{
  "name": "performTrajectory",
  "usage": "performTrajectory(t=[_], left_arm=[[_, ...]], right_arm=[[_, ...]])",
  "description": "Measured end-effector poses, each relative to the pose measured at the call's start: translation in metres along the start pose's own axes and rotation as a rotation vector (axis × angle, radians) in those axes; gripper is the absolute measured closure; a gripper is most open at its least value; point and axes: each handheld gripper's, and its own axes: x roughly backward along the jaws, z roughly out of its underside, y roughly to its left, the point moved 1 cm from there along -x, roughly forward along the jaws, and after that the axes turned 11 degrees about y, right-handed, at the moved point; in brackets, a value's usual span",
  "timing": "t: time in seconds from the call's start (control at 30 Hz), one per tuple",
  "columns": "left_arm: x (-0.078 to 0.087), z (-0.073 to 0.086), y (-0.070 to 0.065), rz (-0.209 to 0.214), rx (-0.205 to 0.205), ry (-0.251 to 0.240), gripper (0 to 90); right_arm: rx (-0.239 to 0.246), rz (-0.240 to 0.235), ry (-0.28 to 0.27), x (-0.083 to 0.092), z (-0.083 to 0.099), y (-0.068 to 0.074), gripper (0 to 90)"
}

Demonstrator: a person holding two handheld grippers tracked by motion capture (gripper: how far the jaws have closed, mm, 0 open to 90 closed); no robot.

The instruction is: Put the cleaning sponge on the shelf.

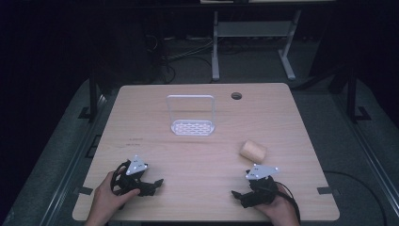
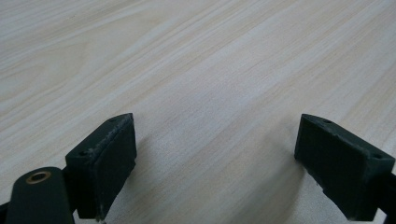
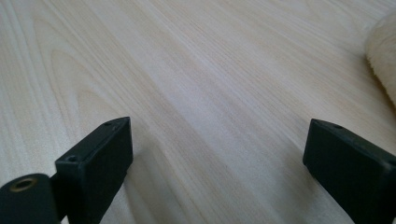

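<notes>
Two hands are resting the left tool [image 1: 155, 182] and right tool [image 1: 236, 194], jaws apart and empty, on the bench [image 1: 197, 155], the light, soft-looking tan roll [image 1: 253, 150] lying just beyond the right one, likely best gripped gently across its rounded sides.

The high view looks forward and down from above the person's side, far enough off to take in the whole tabletop [image 1: 197, 141] and the dark floor beyond it. The left gripper view rides on the left tongs [image 1: 157, 182], sits low and very near the wood, and looks along its two black jaws over bare tabletop [image 2: 196, 70]. The right gripper view rides on the right tongs [image 1: 235, 194], equally low and close, facing across the wood, with the roll [image 3: 383, 56] at its right edge. That roll [image 1: 253, 150] and the tabletop near the person are shared with the high view.
</notes>
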Motion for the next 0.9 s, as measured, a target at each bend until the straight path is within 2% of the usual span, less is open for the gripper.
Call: performTrajectory(t=[0.33, 0.5, 0.73, 0.9], left_arm=[[0.000, 0.000, 0.000, 0.000, 0.000, 0.000, 12.1], [0.000, 0.000, 0.000, 0.000, 0.000, 0.000, 12.1], [0.000, 0.000, 0.000, 0.001, 0.001, -0.001, 12.1], [0.000, 0.000, 0.000, 0.001, 0.000, 0.000, 12.1]], right_arm=[[0.010, -0.008, 0.007, 0.001, 0.001, -0.001, 8.3], [-0.006, -0.024, 0.031, 0.007, 0.003, -0.003, 8.6], [-0.005, -0.005, 0.023, 0.017, 0.006, -0.005, 8.8], [-0.022, 0.008, 0.021, 0.025, 0.010, -0.013, 8.8]])
